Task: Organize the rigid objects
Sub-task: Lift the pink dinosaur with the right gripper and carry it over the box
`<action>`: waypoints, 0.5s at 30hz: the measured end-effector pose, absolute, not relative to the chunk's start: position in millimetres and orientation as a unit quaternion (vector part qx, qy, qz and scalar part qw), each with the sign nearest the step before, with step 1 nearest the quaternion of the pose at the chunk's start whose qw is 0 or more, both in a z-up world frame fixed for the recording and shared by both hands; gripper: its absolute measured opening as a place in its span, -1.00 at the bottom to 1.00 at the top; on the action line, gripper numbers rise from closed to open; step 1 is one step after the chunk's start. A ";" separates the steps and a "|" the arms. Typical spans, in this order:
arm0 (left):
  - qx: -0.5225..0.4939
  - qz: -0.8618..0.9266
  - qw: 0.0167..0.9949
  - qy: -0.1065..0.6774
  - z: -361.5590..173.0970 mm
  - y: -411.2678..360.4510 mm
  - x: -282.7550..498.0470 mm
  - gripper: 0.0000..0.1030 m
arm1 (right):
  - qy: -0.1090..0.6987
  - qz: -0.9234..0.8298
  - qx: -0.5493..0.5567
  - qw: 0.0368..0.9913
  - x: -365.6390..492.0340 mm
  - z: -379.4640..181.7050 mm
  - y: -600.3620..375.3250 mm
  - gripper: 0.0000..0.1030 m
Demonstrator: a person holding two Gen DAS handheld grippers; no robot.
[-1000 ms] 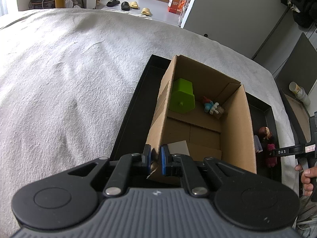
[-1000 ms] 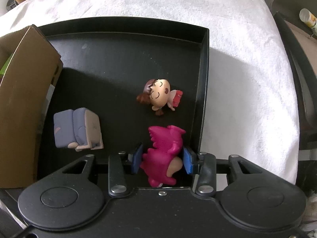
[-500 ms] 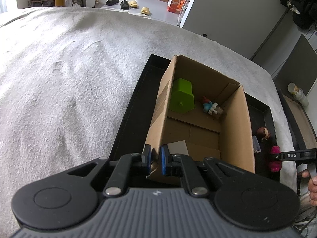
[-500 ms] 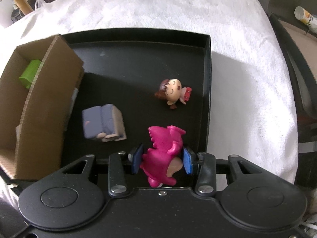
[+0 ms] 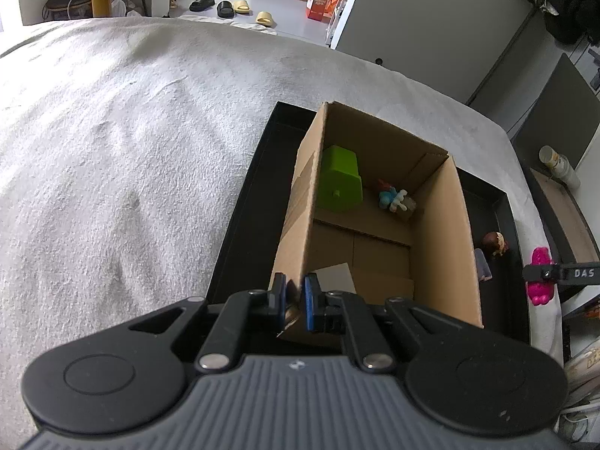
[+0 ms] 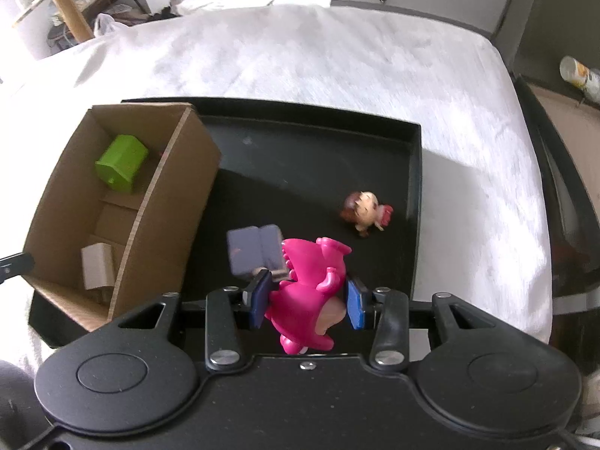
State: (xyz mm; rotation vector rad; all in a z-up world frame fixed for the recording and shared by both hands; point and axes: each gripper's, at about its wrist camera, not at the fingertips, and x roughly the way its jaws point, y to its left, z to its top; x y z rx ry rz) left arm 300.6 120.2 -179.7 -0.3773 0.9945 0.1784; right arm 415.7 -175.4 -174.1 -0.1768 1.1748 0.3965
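Right wrist view: magenta figurine (image 6: 309,292) clamped between blue pads of right gripper (image 6: 308,302), held above black tray (image 6: 414,202); grey-purple block toy (image 6: 255,249) just beside, brown-haired doll (image 6: 362,213) farther off on tray floor. Cardboard box (image 6: 165,202) standing at tray's left side, green block (image 6: 120,168) and pale card piece (image 6: 96,266) inside. Left wrist view: left gripper (image 5: 293,302) closed on near corner of box wall; small blue-white figure (image 5: 392,197) beside green block; white cloth (image 5: 123,142) under tray
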 end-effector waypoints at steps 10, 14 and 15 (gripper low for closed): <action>-0.177 0.083 0.858 0.475 -179.2 120.6 301.0 -0.83 | 0.518 0.215 -0.109 0.821 402.9 -139.5 -145.9 -0.20; -0.175 0.081 0.857 0.477 -179.2 121.0 301.7 -0.83 | 0.513 0.222 -0.116 0.821 402.1 -134.6 -135.9 -0.20; -0.176 0.081 0.857 0.477 -179.2 121.2 301.6 -0.83 | 0.511 0.225 -0.117 0.822 402.0 -133.1 -132.8 -0.20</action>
